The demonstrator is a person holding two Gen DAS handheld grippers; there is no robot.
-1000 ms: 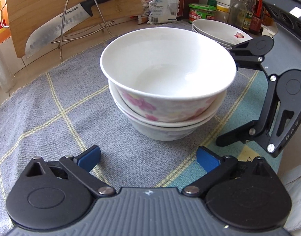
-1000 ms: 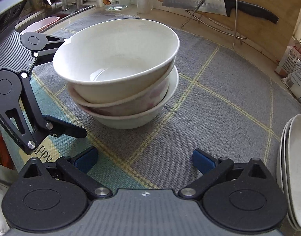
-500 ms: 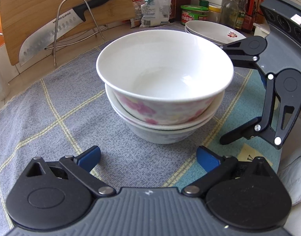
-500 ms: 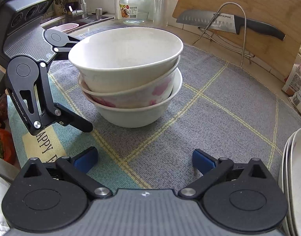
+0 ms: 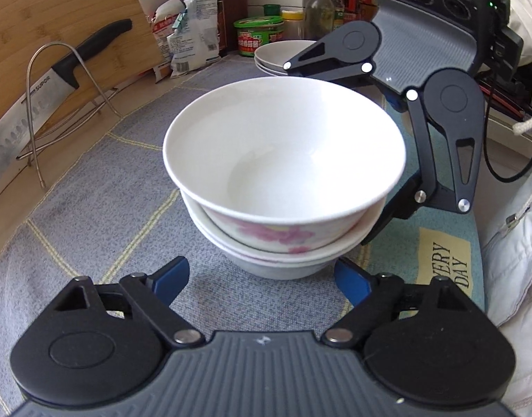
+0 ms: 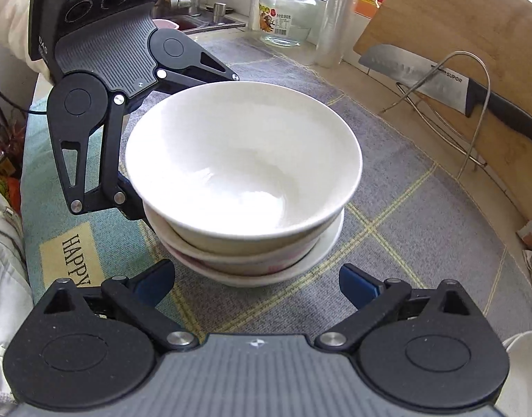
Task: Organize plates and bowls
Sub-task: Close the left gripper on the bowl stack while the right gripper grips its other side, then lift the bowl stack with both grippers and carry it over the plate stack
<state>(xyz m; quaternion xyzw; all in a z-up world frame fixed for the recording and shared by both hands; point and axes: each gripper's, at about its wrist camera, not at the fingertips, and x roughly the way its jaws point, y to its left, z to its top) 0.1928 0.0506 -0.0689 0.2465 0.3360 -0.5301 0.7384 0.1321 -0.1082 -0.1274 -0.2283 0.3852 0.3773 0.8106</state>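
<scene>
Bowls, 3 white ceramic ones nested in a stack point(image 5: 283, 180), stand on a grey-blue woven mat with yellow grid lines point(image 5: 92, 187), near its middle. The left wrist view shows what the other lacks: pink flowers on the top bowl's outer wall, and a small stack of white plates point(image 5: 280, 56) at the mat's far edge, beside a green-lidded jar point(image 5: 259, 34). The left gripper point(image 5: 262, 276) sits low before the stack, its blue-padded jaws closing, still apart and short of the bottom bowl. The right gripper point(image 5: 380, 153) reaches in from the right, its fingers flanking the stack; whether they touch is hidden.

From the right wrist view, the stack point(image 6: 243, 177) leans slightly, each rim offset from the next. The right gripper point(image 6: 254, 281) is closing too, pads apart, nothing pressed. The left gripper point(image 6: 168, 139) straddles the stack's left side. Only here appear a clear glass jar point(image 6: 287, 17) and a sink behind. Open mat lies to the right, up to a wire rack holding a black-handled cleaver point(image 6: 450, 83).
</scene>
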